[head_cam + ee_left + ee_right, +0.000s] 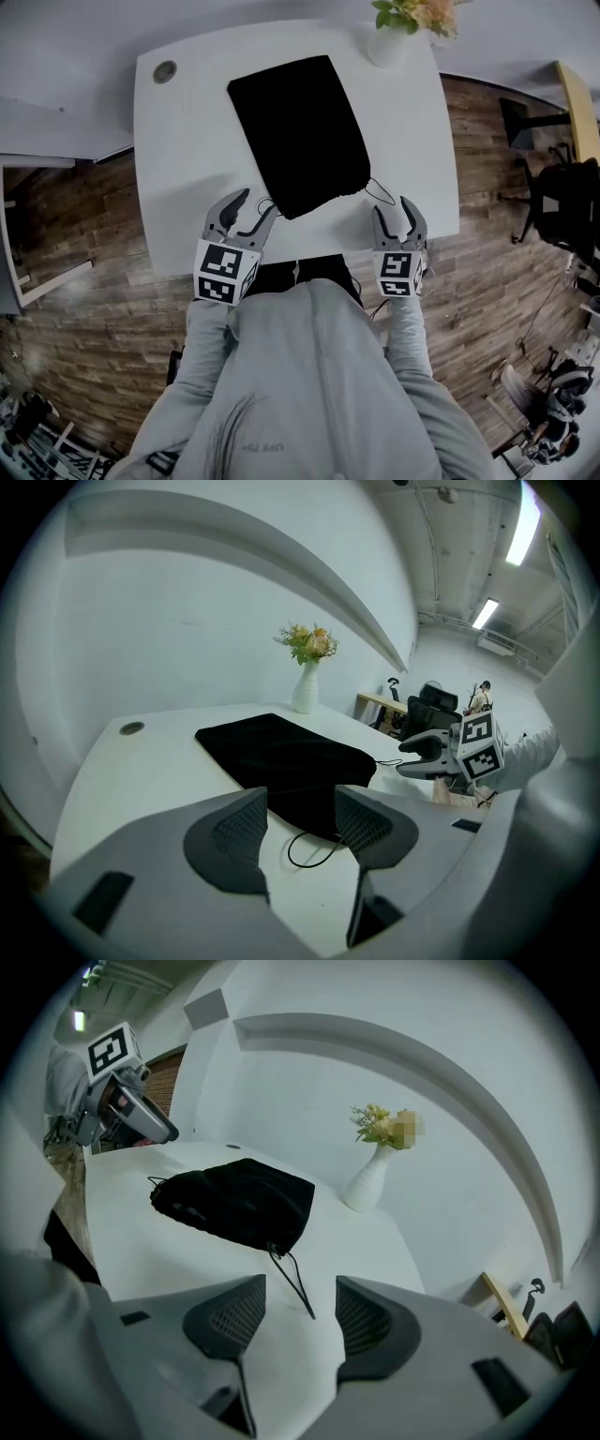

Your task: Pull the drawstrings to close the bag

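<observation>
The bag (298, 131) lies flat on the bench (178, 169), its mouth toward the person, a cord at each near corner. The left cord (290, 853) loops just ahead of the left gripper (258, 204), the right cord (291, 1281) points into the right gripper (392, 208); both pairs of fingers (234, 829) stand spread and empty.

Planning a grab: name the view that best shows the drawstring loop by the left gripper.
Left gripper view: the drawstring loop lies large, framed between its open fingers. Head view shows it tiny; right gripper view, faint and far.
</observation>
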Demonstrator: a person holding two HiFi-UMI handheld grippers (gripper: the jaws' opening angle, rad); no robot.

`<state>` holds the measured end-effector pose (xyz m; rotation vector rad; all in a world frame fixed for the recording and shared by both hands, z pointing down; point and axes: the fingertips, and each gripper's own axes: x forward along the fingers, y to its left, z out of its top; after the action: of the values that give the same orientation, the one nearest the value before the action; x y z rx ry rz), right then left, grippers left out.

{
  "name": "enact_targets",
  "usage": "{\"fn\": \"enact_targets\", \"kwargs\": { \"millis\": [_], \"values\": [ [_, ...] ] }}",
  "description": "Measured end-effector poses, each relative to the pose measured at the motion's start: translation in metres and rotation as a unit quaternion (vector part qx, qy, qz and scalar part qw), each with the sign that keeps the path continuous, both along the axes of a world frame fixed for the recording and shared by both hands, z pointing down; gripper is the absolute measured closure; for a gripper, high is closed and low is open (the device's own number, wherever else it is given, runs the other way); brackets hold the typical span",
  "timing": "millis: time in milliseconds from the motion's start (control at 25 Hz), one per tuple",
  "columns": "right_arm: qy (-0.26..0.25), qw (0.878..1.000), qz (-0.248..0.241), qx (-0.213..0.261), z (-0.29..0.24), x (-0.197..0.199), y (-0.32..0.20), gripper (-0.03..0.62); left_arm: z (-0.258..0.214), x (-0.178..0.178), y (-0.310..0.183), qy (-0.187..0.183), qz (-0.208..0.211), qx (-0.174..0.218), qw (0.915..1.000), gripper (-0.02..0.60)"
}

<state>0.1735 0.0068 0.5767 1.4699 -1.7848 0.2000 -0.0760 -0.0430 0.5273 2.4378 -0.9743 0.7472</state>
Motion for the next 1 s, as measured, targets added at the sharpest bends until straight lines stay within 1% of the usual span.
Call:
{"fn": "enact_targets", "kwargs": {
  "millis": [240,480,560,720,840,920,1000],
  "values": [
    [0.013,1.0,0.025,-0.008,0.014,0.009,-0.011,0.376,0.005,-0.002,0.001,-0.005,-0.002,-0.002,1.0,0.354],
    [0.005,0.999,0.039,0.008,0.015,0.014,-0.027,0.382,0.007,-0.004,-0.001,-0.005,-0.008,-0.004,0.9999,0.354],
    [0.004,0.999,0.04,0.018,0.011,0.015,-0.032,0.4,0.008,-0.004,-0.001,-0.004,-0.009,-0.004,0.9999,0.354],
    [0.011,0.999,0.033,0.04,-0.001,0.013,-0.042,0.474,0.013,-0.005,0.0,-0.003,-0.01,-0.012,0.9999,0.354],
    [0.012,0.998,0.032,0.053,-0.01,0.011,-0.047,0.52,0.023,-0.008,0.004,-0.004,-0.015,-0.032,0.9994,0.354],
    [0.01,0.998,0.034,0.059,-0.014,0.011,-0.048,0.54,0.034,-0.011,0.008,-0.007,-0.021,-0.05,0.9985,0.354],
    [0.007,0.998,0.035,0.061,-0.016,0.01,-0.049,0.545,0.044,-0.013,0.012,-0.013,-0.027,-0.064,0.9975,0.354]
  ]
}}
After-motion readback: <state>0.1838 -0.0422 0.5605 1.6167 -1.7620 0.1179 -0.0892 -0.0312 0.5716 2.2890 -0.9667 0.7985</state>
